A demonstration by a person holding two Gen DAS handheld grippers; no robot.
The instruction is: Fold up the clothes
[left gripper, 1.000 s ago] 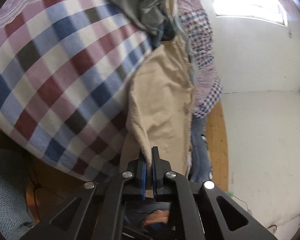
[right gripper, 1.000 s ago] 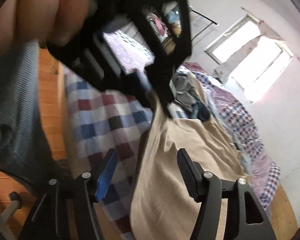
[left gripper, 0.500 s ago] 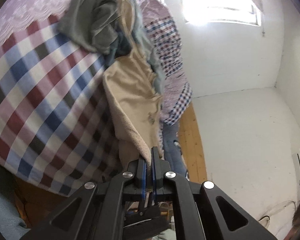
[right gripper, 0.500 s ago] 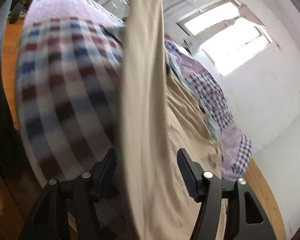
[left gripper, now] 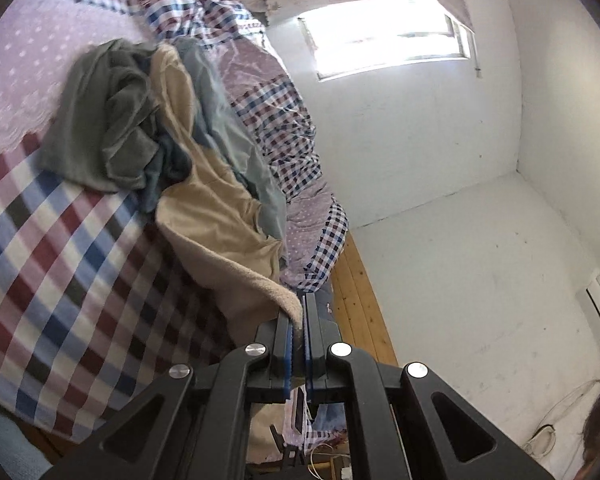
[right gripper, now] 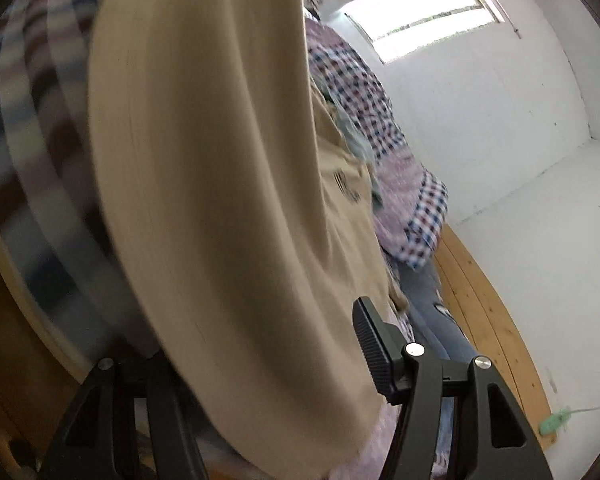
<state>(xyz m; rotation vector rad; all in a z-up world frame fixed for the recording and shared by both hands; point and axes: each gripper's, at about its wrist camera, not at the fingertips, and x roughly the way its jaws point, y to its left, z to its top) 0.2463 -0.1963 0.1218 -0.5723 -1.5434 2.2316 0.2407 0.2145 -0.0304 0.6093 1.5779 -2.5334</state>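
Observation:
A beige fleece-lined garment (left gripper: 216,216) stretches from the pile on the bed down to my left gripper (left gripper: 299,312), which is shut on its fuzzy edge. In the right wrist view the same beige garment (right gripper: 220,184) hangs as a broad sheet right across my right gripper (right gripper: 284,320). That gripper stands open; its right finger (right gripper: 374,344) shows, while the cloth hides the left one. I cannot tell whether the cloth lies between the fingers or only in front of them.
The bed carries a checked blanket (left gripper: 56,264), a lilac dotted sheet (left gripper: 16,80), a green-grey crumpled garment (left gripper: 108,128) and a pale blue one (left gripper: 236,148). A checked quilt (right gripper: 364,92) drapes toward the wooden floor (right gripper: 496,320). White walls and a bright window (left gripper: 384,36) stand beyond.
My left gripper has lifted and pulled back with the beige edge, so more of the bed and pile shows. The beige cloth has swung closer across the open right gripper.

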